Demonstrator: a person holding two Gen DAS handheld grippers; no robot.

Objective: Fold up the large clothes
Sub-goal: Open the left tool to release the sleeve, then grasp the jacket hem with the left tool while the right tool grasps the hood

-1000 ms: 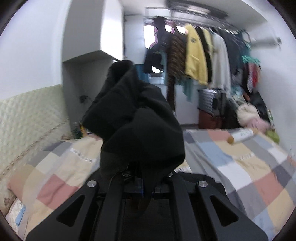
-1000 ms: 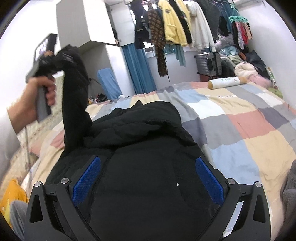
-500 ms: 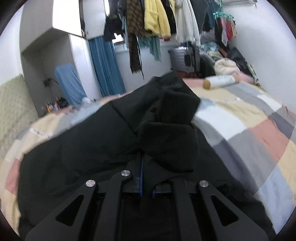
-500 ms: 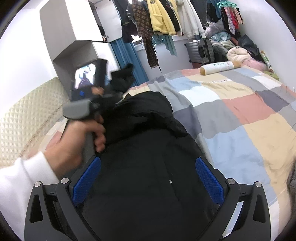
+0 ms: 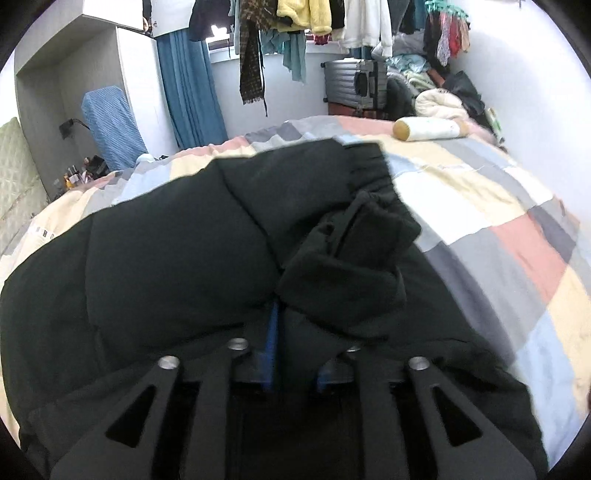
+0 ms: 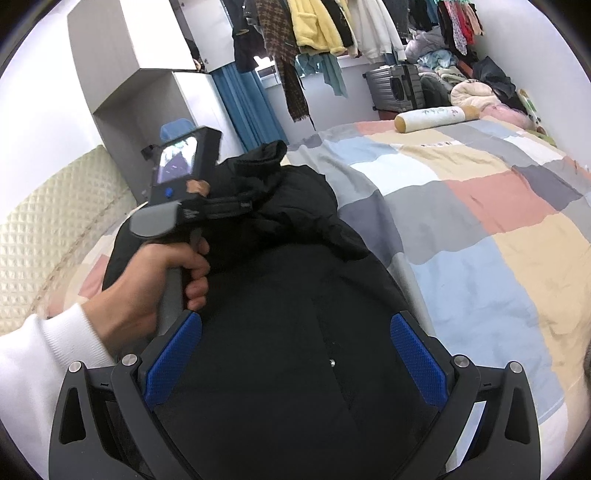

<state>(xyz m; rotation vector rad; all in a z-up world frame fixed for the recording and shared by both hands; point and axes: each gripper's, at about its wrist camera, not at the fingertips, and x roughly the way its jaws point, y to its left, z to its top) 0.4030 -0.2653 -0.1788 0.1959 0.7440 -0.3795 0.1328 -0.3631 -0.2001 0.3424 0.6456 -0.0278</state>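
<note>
A black padded jacket (image 5: pixel 166 266) lies spread on the bed, and in the right wrist view the jacket (image 6: pixel 295 295) fills the lower middle. Its sleeve cuff (image 5: pixel 351 266) is folded over onto the body. My left gripper (image 5: pixel 295 332) rests low on the jacket. Its jaws are opening; the blue pads (image 5: pixel 272 332) stand apart with cuff fabric loose between and over them. In the right wrist view a hand holds the left gripper (image 6: pixel 255 206), its tips buried in the sleeve (image 6: pixel 266 158). My right gripper (image 6: pixel 295 362) hovers open over the jacket front, with nothing between its pads (image 6: pixel 173 362).
The patchwork bedspread (image 6: pixel 480 206) stretches right of the jacket, with a bolster pillow (image 6: pixel 432 118) at its far edge. A suitcase (image 6: pixel 395 86), piled laundry and a rail of hanging clothes (image 6: pixel 314 26) stand behind. A quilted headboard (image 6: pixel 55 221) is on the left.
The left gripper came down from high up, laying the raised sleeve across the jacket body, and its pads have parted. The right gripper stayed open over the jacket front.
</note>
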